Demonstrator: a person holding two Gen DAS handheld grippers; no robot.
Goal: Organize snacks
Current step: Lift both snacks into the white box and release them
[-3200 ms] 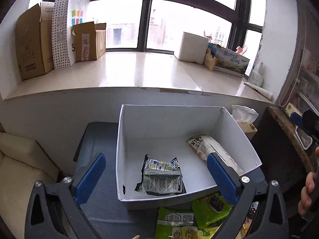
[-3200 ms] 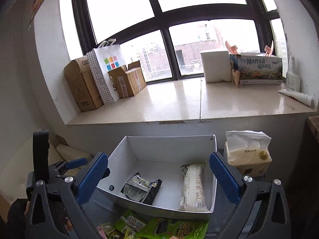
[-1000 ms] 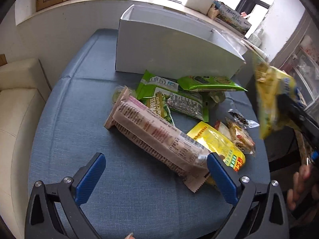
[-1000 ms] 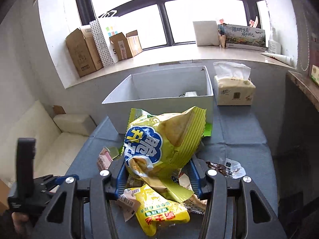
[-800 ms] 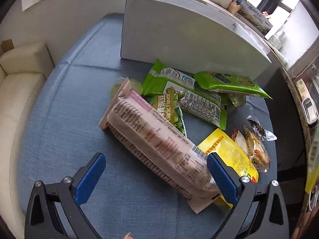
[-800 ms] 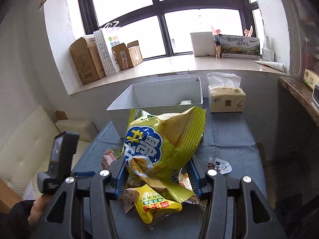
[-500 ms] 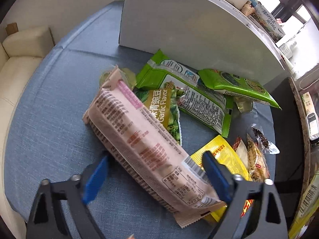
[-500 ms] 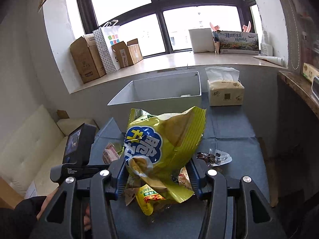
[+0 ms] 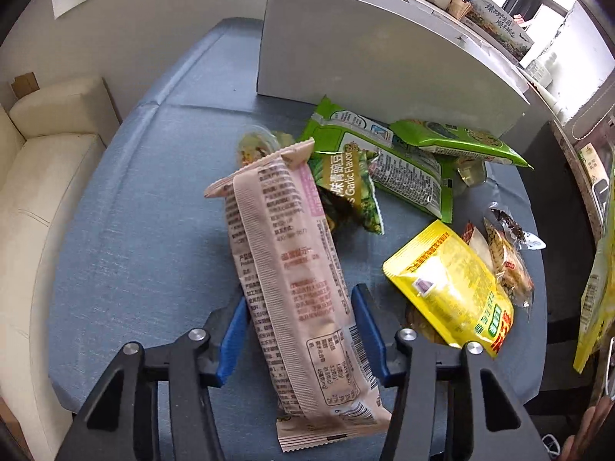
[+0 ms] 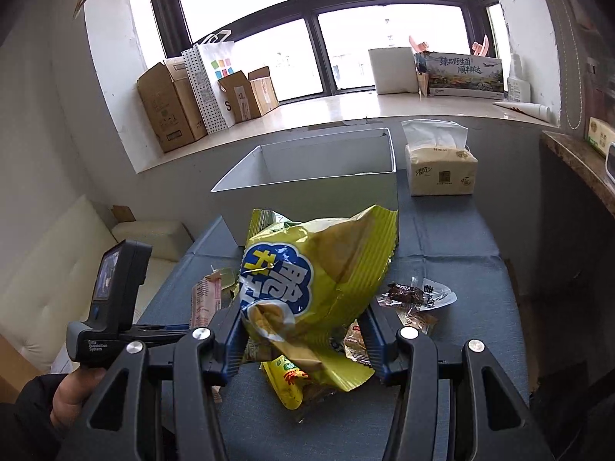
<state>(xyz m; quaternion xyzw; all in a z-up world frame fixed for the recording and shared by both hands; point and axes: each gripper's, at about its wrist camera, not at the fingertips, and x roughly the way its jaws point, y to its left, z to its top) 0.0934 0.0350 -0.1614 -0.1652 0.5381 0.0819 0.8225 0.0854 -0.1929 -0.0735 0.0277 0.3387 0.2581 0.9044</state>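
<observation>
The left gripper (image 9: 299,328) points steeply down at the blue-covered surface (image 9: 146,207), and its jaws have just been closing on the long pink wrapper (image 9: 292,276), which lies between the blue pads; both pads now touch its sides. The wrapper's far end rests against a green garlic-pea packet (image 9: 351,188) in the middle of the surface. A yellow packet (image 9: 449,288) lies just right of the left gripper, with small clear-wrapped snacks (image 9: 507,253) beside it toward the right edge. The white box (image 10: 323,176) stands along the far edge, a tissue pack (image 10: 440,171) to its right. The right gripper (image 10: 303,340) is held above the near edge, jaws clamped on a yellow-green chip bag (image 10: 319,280) lifted clear of the surface.
</observation>
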